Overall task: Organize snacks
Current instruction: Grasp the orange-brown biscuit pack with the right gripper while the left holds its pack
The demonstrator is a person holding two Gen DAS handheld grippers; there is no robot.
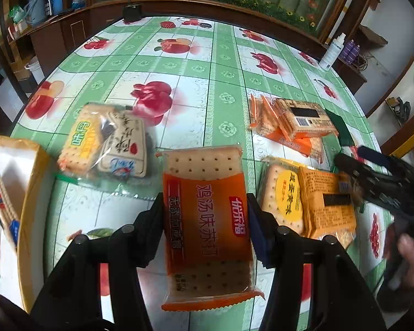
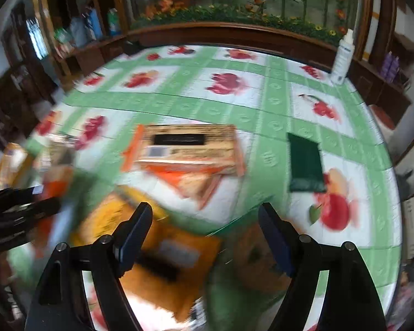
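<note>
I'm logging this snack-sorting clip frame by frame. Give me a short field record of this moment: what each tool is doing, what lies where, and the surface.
surface: table with green fruit-print tablecloth
left tool: shut on orange cracker pack
right tool: open, empty, above yellow-orange cracker packs; view blurred
far right pile: orange cracker packs, overlapping
far left pair: yellow-label pack and pale pack, overlapping
left edge: yellow-rimmed box holding packs
other: dark green flat item, white spray bottle
</note>
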